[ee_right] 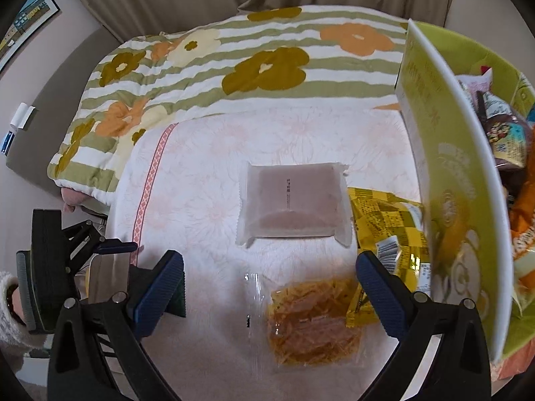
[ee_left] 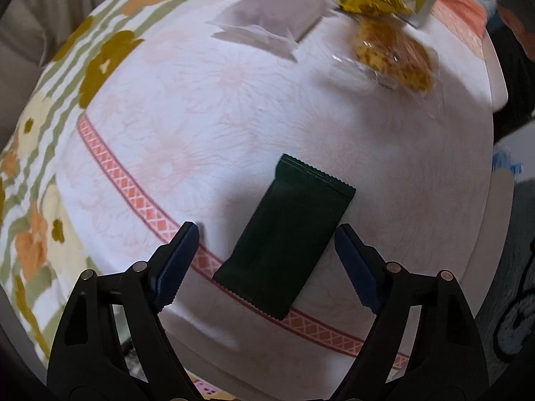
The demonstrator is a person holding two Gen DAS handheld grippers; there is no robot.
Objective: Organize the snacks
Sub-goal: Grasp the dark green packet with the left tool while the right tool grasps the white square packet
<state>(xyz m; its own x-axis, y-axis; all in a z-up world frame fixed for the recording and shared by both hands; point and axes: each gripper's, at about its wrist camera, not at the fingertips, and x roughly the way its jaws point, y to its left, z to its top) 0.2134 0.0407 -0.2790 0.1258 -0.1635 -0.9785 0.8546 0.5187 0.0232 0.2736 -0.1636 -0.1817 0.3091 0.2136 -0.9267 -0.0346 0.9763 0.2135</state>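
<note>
A dark green snack packet [ee_left: 287, 234] lies on the white tablecloth, its near end between the open fingers of my left gripper [ee_left: 265, 255], which holds nothing. My right gripper [ee_right: 269, 287] is open and empty above a clear pack of golden crispy strips [ee_right: 314, 327], also in the left wrist view [ee_left: 391, 56]. A frosted white packet [ee_right: 291, 200] lies beyond it, also in the left wrist view [ee_left: 274, 16]. A yellow foil packet [ee_right: 388, 227] lies against a lime-green box [ee_right: 444, 180] holding several snacks.
The round table [ee_left: 187, 140] has a white cloth with a pink band [ee_left: 140, 197]. A striped flower quilt [ee_right: 234, 63] lies past its far edge. The left gripper shows at the left of the right wrist view [ee_right: 83, 254]. Grey curtain behind.
</note>
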